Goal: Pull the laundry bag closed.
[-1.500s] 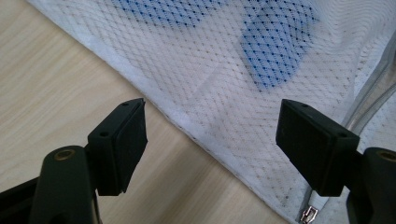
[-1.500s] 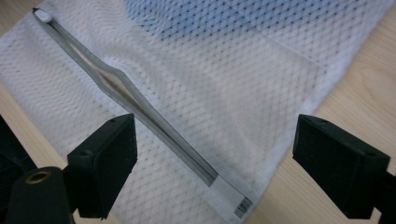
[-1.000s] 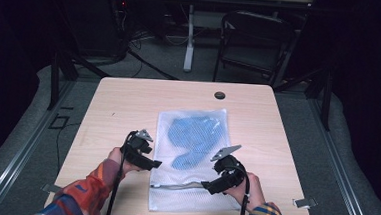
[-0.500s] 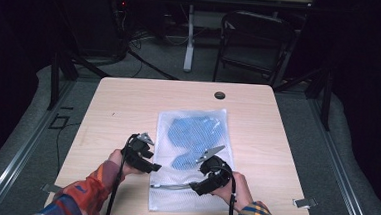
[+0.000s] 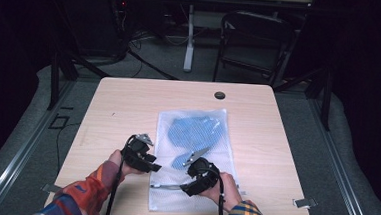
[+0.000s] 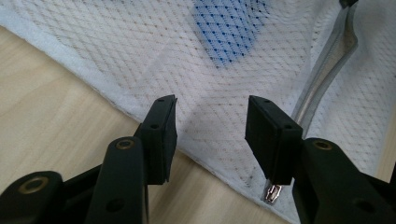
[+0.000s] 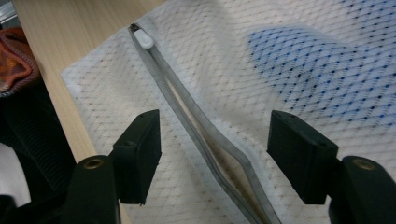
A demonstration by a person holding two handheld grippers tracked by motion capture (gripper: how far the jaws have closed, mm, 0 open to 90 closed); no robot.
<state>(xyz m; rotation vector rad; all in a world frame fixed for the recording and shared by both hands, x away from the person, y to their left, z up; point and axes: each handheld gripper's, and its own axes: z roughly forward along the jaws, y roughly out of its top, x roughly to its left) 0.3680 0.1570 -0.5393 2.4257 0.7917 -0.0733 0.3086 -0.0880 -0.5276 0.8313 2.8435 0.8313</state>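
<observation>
- White mesh laundry bag (image 5: 195, 158) is laid flat on the wooden table (image 5: 128, 108), long axis running away from the person; a blue garment (image 5: 194, 133) is seen through the mesh in the far half.
- Grey zipper (image 7: 201, 130) is set across the near end of the bag, crosswise to the long axis, part open, with its white end tab (image 7: 144, 41) toward the left side.
- Right gripper (image 5: 193, 174) is held right over the zipper; its jaws have just been closing but are apart, astride the zipper band, pads not pressing on it.
- Left gripper (image 5: 156, 164) is at the bag's left edge, just beside the zipper's metal pull (image 6: 271, 192); its jaws have just been closing, mesh lies between them, nothing gripped yet.
- Right gripper is judged nearer the zipper.
</observation>
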